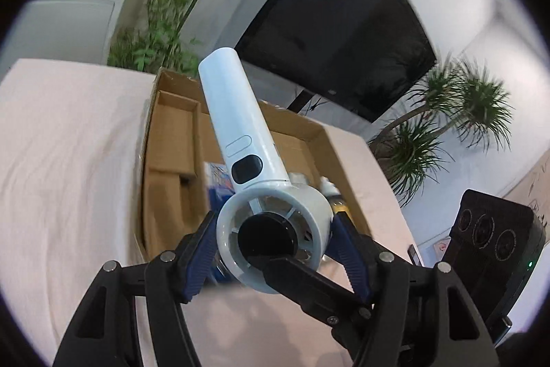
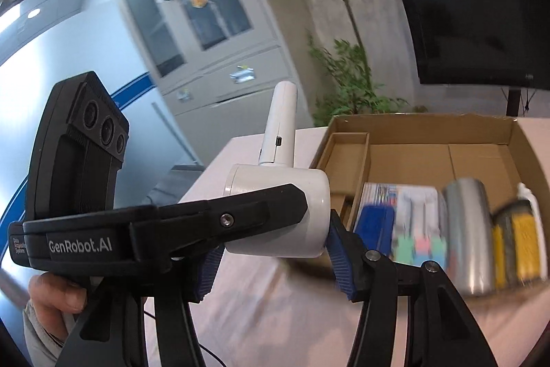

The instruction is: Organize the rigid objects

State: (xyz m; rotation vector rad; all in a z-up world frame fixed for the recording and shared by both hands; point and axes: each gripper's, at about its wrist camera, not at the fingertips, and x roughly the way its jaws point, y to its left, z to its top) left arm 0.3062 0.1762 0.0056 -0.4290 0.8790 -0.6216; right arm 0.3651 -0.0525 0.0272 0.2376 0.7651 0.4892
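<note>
A white handheld fan (image 1: pixel 261 195) with a long handle and a black button is held in the air above the table, handle pointing up and away. My left gripper (image 1: pixel 275 236) is shut on its round head, blue pads on both sides. In the right wrist view the same fan (image 2: pixel 282 208) sits between the right gripper's (image 2: pixel 275 250) blue pads, which press its head, with the left gripper's black finger (image 2: pixel 220 222) across it. Behind it an open cardboard box (image 2: pixel 515 140) holds a silver cylinder (image 2: pixel 467 229), a yellow item (image 2: pixel 522 243), a white bottle and flat packs.
The box (image 1: pixel 172 140) stands on a pink tablecloth (image 1: pixel 68 160) and has a narrow divider compartment at its left. A black TV (image 1: pixel 343 33) and potted plants (image 1: pixel 447 126) stand behind the table. The other gripper's camera housing (image 1: pixel 498 246) is at the right.
</note>
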